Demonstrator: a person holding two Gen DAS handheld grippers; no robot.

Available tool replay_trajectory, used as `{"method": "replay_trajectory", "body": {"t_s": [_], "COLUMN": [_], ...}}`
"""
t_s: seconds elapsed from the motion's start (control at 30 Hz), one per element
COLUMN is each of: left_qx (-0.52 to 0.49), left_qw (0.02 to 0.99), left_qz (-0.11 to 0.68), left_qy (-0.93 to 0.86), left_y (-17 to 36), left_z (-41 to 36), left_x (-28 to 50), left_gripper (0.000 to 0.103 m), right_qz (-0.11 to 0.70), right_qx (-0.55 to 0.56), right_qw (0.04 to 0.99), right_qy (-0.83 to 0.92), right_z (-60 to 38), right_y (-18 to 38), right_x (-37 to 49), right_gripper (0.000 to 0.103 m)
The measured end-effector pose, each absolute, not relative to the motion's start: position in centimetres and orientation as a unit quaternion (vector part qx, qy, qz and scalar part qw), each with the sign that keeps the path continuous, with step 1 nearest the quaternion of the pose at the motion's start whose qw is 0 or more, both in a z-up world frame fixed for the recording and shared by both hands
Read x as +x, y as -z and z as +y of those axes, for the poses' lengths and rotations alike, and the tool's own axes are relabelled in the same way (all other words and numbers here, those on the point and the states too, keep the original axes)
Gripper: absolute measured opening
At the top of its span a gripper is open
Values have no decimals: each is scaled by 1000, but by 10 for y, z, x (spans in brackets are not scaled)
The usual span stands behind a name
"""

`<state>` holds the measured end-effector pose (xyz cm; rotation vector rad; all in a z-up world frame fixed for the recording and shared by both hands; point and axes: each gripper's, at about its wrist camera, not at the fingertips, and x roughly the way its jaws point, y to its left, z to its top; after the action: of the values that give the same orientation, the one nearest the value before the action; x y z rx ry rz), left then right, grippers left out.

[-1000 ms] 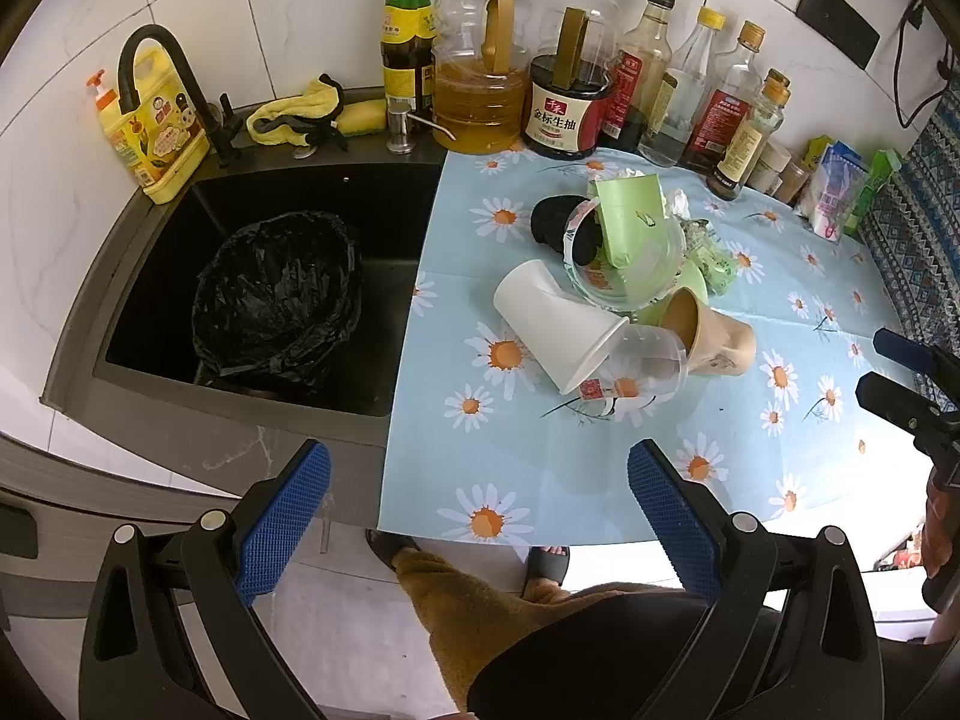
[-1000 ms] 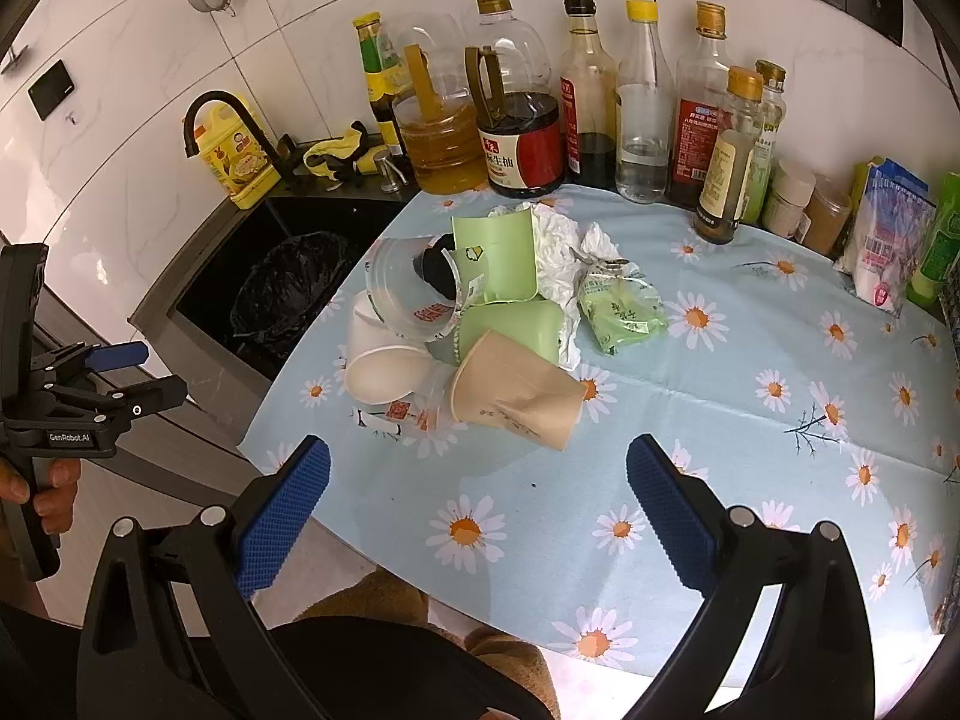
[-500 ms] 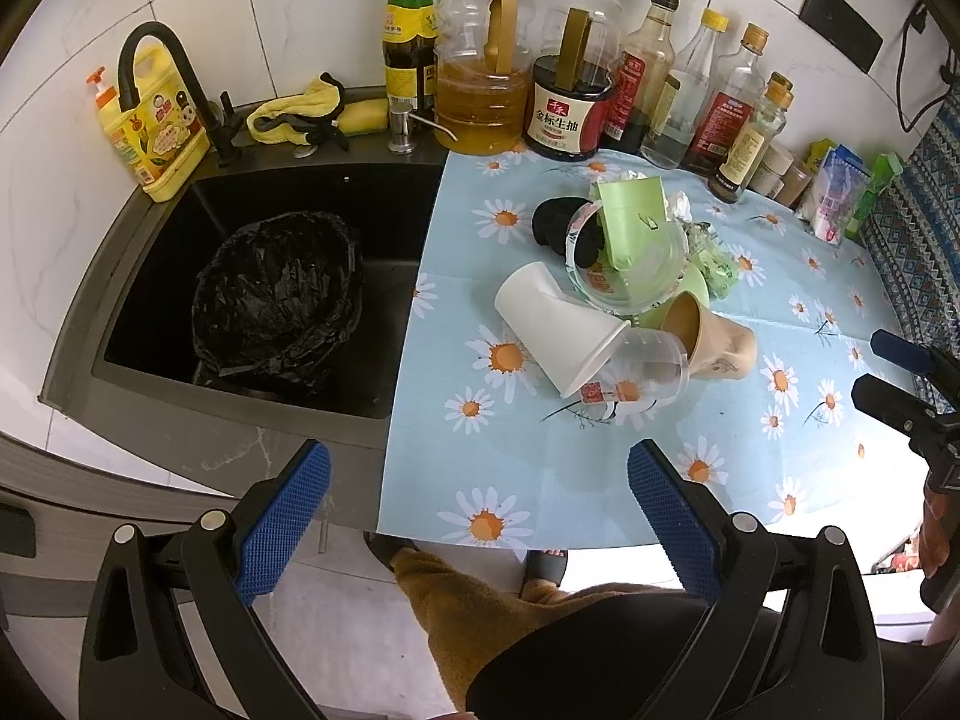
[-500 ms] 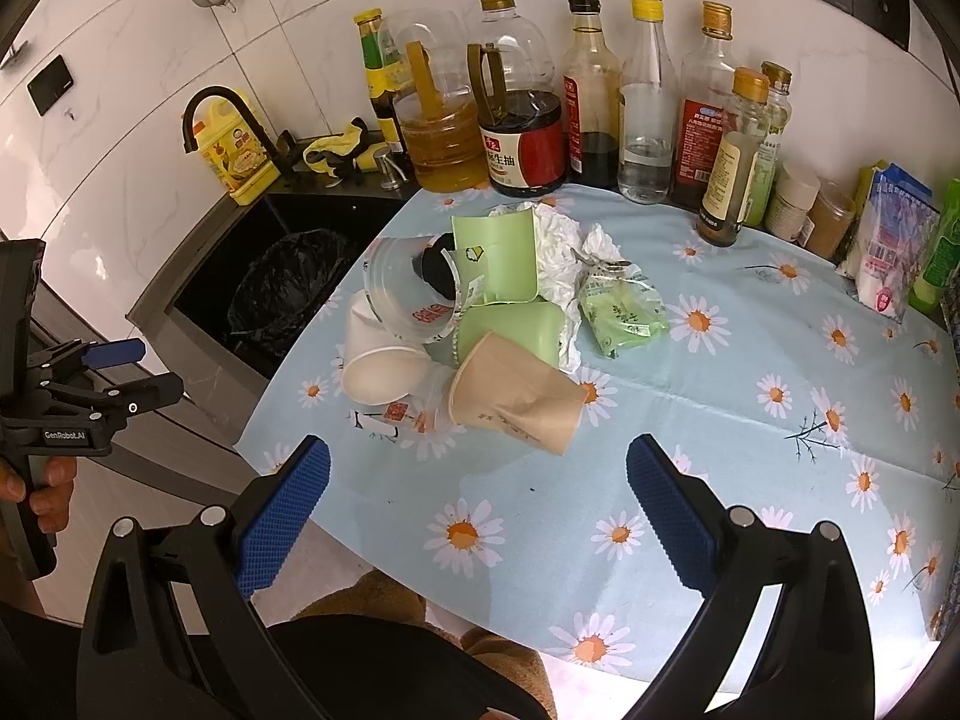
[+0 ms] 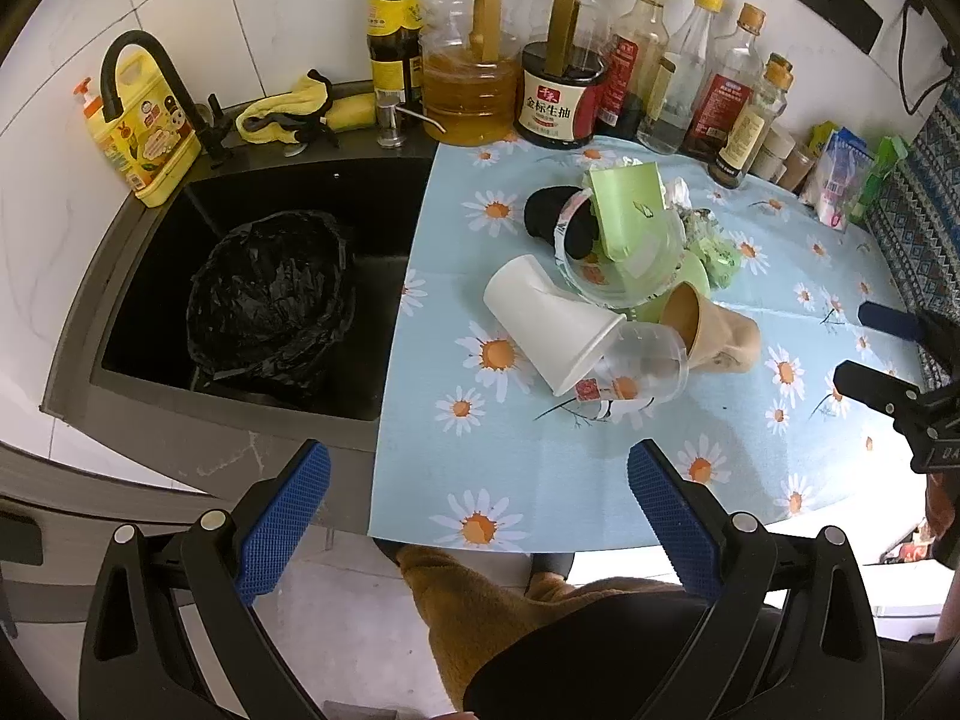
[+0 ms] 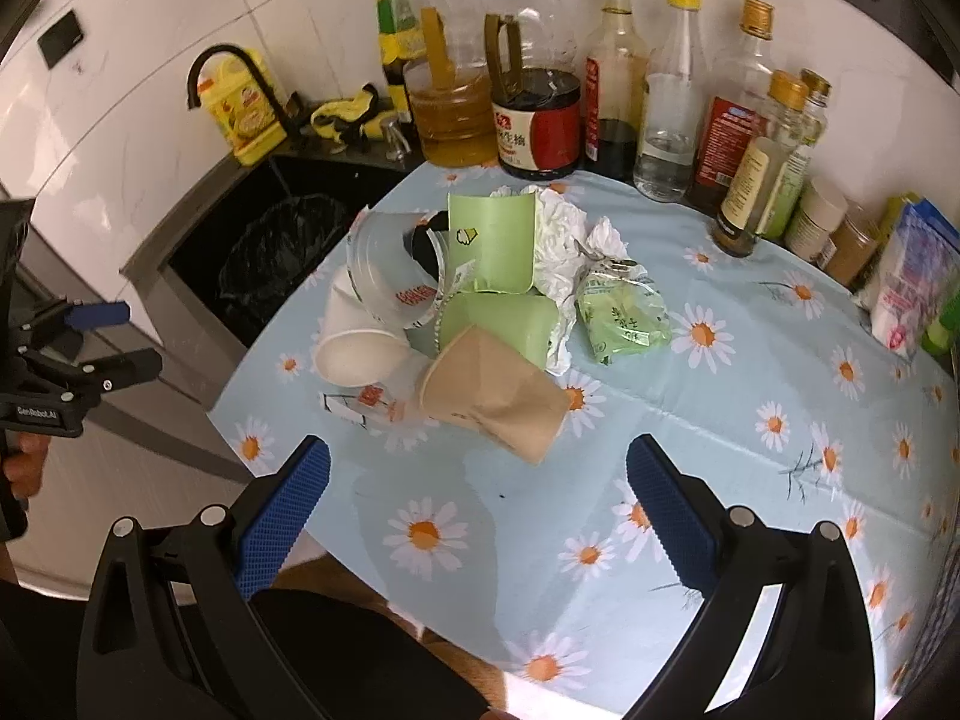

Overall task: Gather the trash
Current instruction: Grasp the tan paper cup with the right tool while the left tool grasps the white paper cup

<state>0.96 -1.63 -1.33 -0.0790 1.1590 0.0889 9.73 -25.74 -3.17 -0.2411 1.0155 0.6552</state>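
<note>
A pile of trash lies on the daisy tablecloth (image 6: 750, 420): a brown paper cup (image 6: 492, 402), a white paper cup (image 6: 354, 354), a clear plastic cup (image 5: 642, 369), a green carton (image 6: 492, 246), crumpled tissue (image 6: 564, 234) and a green packet (image 6: 624, 318). A bin lined with a black bag (image 5: 270, 294) stands in the sink. My right gripper (image 6: 474, 510) is open and empty, just short of the brown cup. My left gripper (image 5: 480, 516) is open and empty at the table's front edge.
Oil and sauce bottles (image 6: 534, 120) line the tiled back wall. A black faucet (image 5: 138, 66), a yellow detergent bottle (image 5: 150, 132) and a yellow cloth (image 5: 288, 111) sit by the sink (image 5: 384, 192). Jars and packets (image 6: 906, 282) crowd the back right.
My right gripper has moved forward towards the trash pile, so the cups appear larger. The left gripper has barely moved.
</note>
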Motion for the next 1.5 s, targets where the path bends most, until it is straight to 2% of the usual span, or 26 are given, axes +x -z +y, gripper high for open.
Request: {"method": "replay_trajectory", "body": {"t_s": [0.33,0.5,0.63,0.83,0.9,0.97,1.1,1.17,1.5], "left_qx": [-42,-49,-56,-61,-63,-68,-81,-84,-62], "left_qw": [816,805,800,795,794,792,788,786,788], "left_qz": [574,588,595,603,605,606,610,612,612], "left_qy": [-59,-58,-42,-10,-3,0,4,10,36], "left_y": [33,54,74,96,101,104,110,111,116], "left_z": [-37,-31,-28,-32,-30,-28,-23,-23,-36], "left_x": [18,31,48,74,79,84,91,95,107], "left_gripper": [97,97,97,97,97,97,96,96,96], "right_qz": [485,522,546,575,580,586,599,602,595], "right_qx": [-198,-220,-250,-290,-304,-309,-312,-311,-285], "right_qw": [769,723,689,645,634,627,610,606,621], "right_qy": [-367,-395,-406,-412,-412,-409,-414,-417,-424], "right_z": [-243,-228,-214,-198,-192,-187,-179,-177,-189], "right_y": [58,87,105,124,131,138,150,155,142], "right_x": [123,152,170,181,183,186,188,188,160], "right_gripper": [98,97,90,90,87,75,74,64,59]}}
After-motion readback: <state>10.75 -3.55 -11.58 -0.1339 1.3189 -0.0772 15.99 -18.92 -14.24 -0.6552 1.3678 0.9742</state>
